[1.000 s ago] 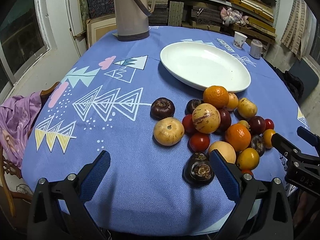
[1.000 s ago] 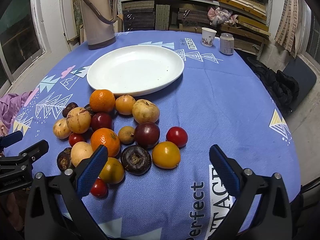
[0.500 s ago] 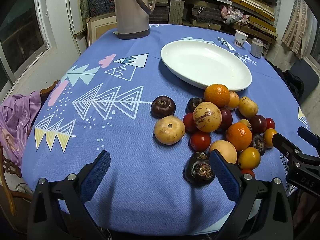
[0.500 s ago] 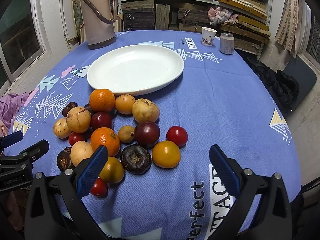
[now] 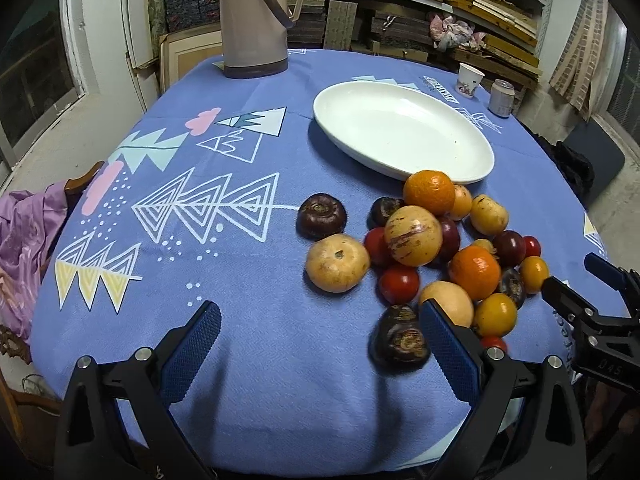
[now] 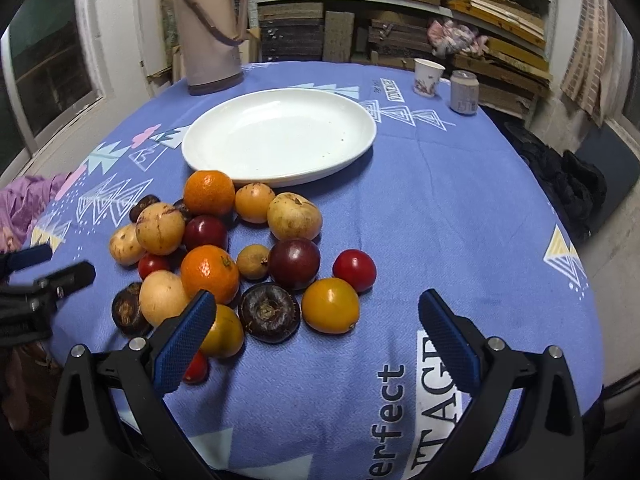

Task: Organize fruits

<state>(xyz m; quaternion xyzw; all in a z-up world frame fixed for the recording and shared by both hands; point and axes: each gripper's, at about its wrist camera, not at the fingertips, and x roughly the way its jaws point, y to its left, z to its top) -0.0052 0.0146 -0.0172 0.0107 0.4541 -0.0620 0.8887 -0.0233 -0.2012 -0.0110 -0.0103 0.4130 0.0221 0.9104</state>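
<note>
A pile of mixed fruit (image 5: 436, 252) lies on the blue tablecloth in front of an empty white oval plate (image 5: 400, 132); the pile (image 6: 240, 256) and the plate (image 6: 280, 136) also show in the right wrist view. It holds oranges (image 6: 209, 193), tan round fruits (image 5: 337, 264), red tomatoes (image 6: 354, 270), yellow tomatoes (image 6: 330, 310) and dark purple fruits (image 6: 269, 312). My left gripper (image 5: 320, 344) is open and empty, low at the near table edge, left of the pile. My right gripper (image 6: 316, 336) is open and empty, just before the yellow tomato.
A tall beige thermos (image 5: 256, 20) stands at the back left of the table. A paper cup (image 6: 428, 72) and a small can (image 6: 464, 92) stand at the back right. A chair with purple cloth (image 5: 24, 240) is at the left. Shelves fill the back wall.
Both grippers have edged slightly forward toward the fruit; the fruit and plate have not moved.
</note>
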